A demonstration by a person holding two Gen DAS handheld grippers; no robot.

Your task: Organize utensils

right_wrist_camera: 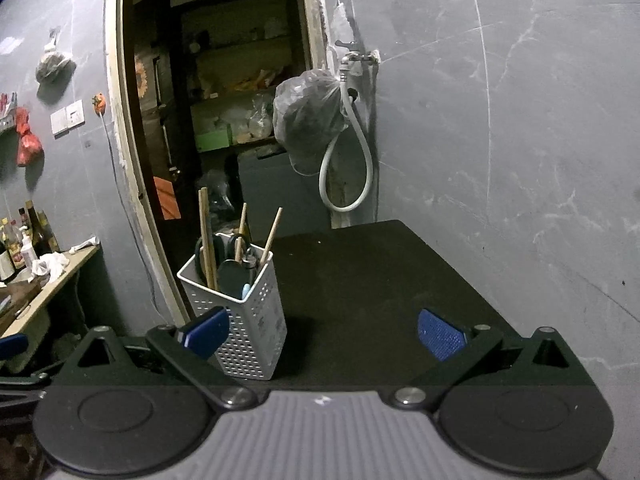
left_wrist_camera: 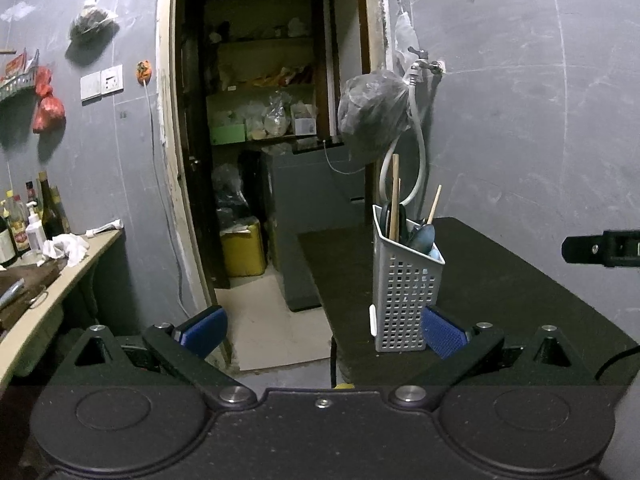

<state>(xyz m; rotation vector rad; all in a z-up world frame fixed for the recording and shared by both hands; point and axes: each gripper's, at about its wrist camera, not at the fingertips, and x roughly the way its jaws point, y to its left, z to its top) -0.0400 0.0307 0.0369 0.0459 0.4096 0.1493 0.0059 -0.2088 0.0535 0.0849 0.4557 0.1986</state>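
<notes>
Left wrist view: left gripper (left_wrist_camera: 324, 334) spread wide, nothing in it; white perforated plastic utensil caddy (left_wrist_camera: 404, 300) stands upright on the dark matte table (left_wrist_camera: 520, 300), just beside the right blue ribbed pad. Wooden chopsticks (left_wrist_camera: 395, 196) and dark spoons (left_wrist_camera: 424, 236) already stand inside, so prob. the sorting step is near done or at a pause; no loose utensils visible. Right wrist view: right gripper (right_wrist_camera: 322, 336) also wide open and empty, caddy (right_wrist_camera: 244, 312) at its left pad, near the table edge. Next move would need a stray utensil found first, w/ a careful pinch on thin, smooth sticks.
</notes>
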